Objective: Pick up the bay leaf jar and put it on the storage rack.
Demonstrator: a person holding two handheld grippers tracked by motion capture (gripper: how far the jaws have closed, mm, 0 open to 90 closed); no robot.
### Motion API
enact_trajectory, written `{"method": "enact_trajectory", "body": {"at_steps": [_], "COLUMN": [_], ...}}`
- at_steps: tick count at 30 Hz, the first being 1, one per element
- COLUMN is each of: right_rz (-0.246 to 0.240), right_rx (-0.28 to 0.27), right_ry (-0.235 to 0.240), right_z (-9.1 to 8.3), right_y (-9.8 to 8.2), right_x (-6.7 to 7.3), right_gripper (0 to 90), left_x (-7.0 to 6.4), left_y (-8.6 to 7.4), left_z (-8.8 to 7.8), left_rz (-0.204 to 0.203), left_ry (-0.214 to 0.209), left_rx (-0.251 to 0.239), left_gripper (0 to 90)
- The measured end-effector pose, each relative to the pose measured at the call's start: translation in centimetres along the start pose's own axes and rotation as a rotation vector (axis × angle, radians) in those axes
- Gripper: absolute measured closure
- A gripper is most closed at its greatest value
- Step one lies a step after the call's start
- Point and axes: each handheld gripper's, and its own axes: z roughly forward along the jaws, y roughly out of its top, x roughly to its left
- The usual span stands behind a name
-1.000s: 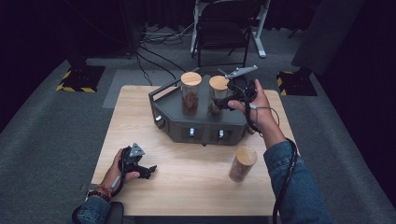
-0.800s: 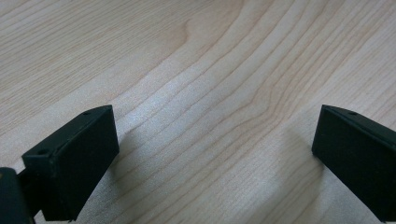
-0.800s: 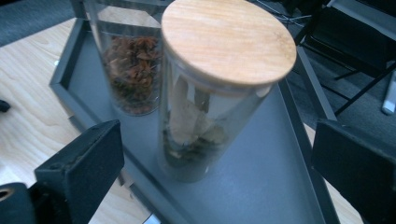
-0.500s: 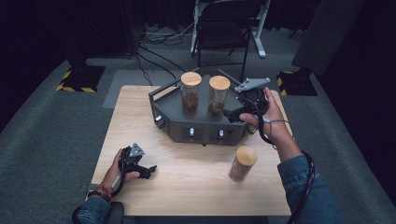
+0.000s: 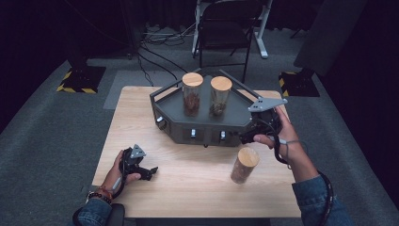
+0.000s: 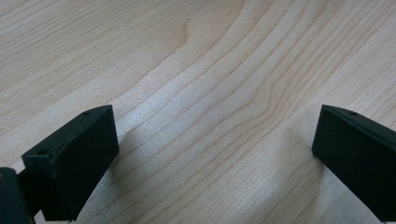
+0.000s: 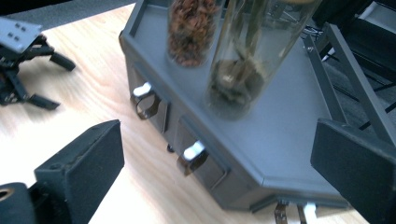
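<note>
High view: grey tray (image 5: pixel 164 96) at table (image 5: pixel 188 188) centre-back, two cork-lidded jars standing on it, left jar (image 5: pixel 192 94) with reddish-brown fill, right jar (image 5: pixel 220 95) just beside it. Third jar (image 5: pixel 244 165) on bare wood near the front right edge, off the tray, upright or slightly tilted. Right gripper (image 5: pixel 251 135) held at the tray's right front corner, between tray and third jar, touching neither as far as visible. Left gripper (image 5: pixel 143 169) parked low on the table at front left, well apart from everything. Left gripper view: jaws spread wide over bare wood grain, nothing between them. Right gripper view: jaws wide apart, empty, aimed across the tray (image 7: pixel 289 140); right jar (image 7: pixel 245 70) dead ahead, left jar (image 7: pixel 191 30) behind it, drawer pulls (image 7: pixel 194 154) along the tray front, left gripper (image 7: pixel 21 70) far off at top left. Status, as a judgement: two of three jars loaded, roughly two thirds done. Remaining: swing right gripper down to third jar, close on its body, lift, set on tray beside the other two. Free deck space looks adequate.
</note>
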Motion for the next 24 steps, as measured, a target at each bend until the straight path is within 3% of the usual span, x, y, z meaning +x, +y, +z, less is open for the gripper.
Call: {"method": "enact_trajectory", "body": {"at_steps": [7, 13, 24], "right_rz": [-0.019, -0.086, -0.098], "right_rx": [0.009, 0.027, 0.03], "right_ry": [0.004, -0.058, -0.057], "right_z": [-1.7, -2.9, -3.7], "right_y": [-2.4, -5.1, -10.2], "right_x": [1.3, 2.7, 3.8], "right_gripper": [2.7, 2.7, 2.7], "left_x": [0.0, 0.0, 0.0], "left_y": [0.0, 0.0, 0.0], "left_z": [0.0, 0.0, 0.0], "left_rz": [0.0, -0.001, -0.001], "left_ry": [0.0, 0.0, 0.0], "left_rx": [0.0, 0.0, 0.0], "left_gripper": [0.2, 0.2, 0.2]}}
